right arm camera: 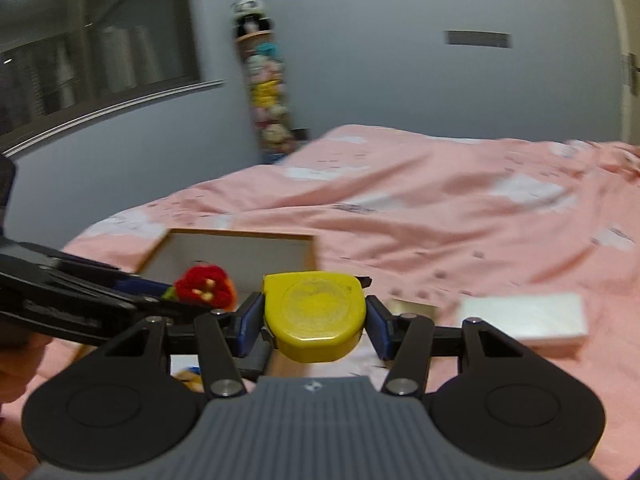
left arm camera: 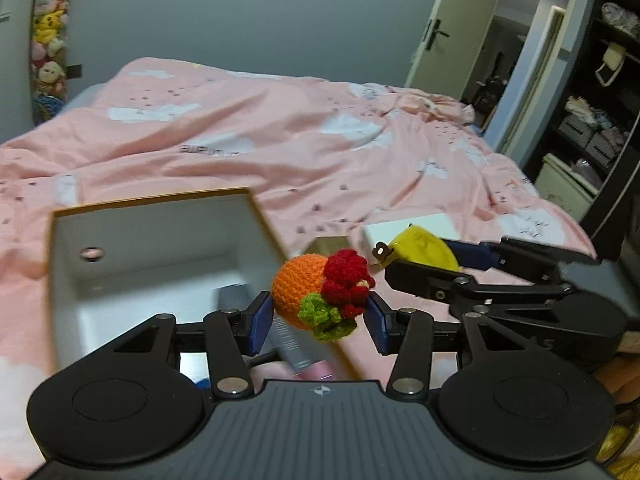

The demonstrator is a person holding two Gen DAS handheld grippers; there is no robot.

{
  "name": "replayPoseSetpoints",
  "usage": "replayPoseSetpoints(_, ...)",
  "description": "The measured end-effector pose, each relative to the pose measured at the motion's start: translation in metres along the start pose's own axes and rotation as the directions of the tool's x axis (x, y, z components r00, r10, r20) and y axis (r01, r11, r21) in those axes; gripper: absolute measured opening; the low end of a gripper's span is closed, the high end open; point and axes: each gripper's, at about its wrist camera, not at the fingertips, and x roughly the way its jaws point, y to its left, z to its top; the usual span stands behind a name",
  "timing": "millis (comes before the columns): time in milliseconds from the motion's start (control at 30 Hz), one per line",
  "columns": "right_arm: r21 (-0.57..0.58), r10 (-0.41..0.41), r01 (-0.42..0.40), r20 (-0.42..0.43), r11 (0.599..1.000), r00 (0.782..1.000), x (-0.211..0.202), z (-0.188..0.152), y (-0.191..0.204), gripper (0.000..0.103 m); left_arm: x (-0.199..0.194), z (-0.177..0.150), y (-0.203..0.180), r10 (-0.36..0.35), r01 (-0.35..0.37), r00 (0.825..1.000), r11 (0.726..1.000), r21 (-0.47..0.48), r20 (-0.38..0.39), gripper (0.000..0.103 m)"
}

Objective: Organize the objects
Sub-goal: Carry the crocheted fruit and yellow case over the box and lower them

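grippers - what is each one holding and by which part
Left gripper: orange crocheted ball with red flower, pinched across its sides. Right gripper: yellow tape measure, by its edges.

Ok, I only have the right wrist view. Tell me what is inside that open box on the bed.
Observer: The box is white inside, with a round hole in its left wall and a grey item, too blurred to name, on its floor.
Operator: Noted. My right hand-held gripper has the tape measure. Describe the toy in the left hand-held gripper; I see mostly red.
Observer: It is crocheted, a round orange ball with red flowers and green leaves on one side, clamped between the blue pads.
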Motion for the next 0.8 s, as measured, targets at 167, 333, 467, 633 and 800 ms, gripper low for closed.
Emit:
replayPoseSetpoints(167,-0.074,0.096,-0.100,-0.056,0.992,0.994,0.025,0.008,0.039,0.056,-0.008,0.000,0.028,0.065,-0.061,0.996,0.995,0.077,-0.055,0.056)
replayPoseSetpoints(333,-0.115,0.154,-0.173,-0.158,0.978,0.975,0.061,0.013,0.066,0.056,-0.001,0.001,0.046,0.135,-0.101,0.980,0.971,0.217,-0.149,0.056)
replayPoseSetpoints(467,-0.108,0.187,-0.217,-0.239,0.970,0.953,0.092,0.011,0.077,0.056,0.009,-0.004,0.052,0.210,-0.126,0.957,0.923,0.364,-0.200,0.056)
replayPoseSetpoints(633,-0.146,0.200,-0.256,-0.317,0.956,0.927,0.122,0.004,0.089,0.056,0.022,-0.014,0.056,0.261,-0.090,0.923,0.861,0.501,-0.283,0.056)
replayPoseSetpoints(800,-0.180,0.175,-0.262,-0.392,0.948,0.903,0.151,0.000,0.093,0.056,0.040,-0.021,0.055,0.298,-0.041,0.884,0.817,0.575,-0.360,0.056)
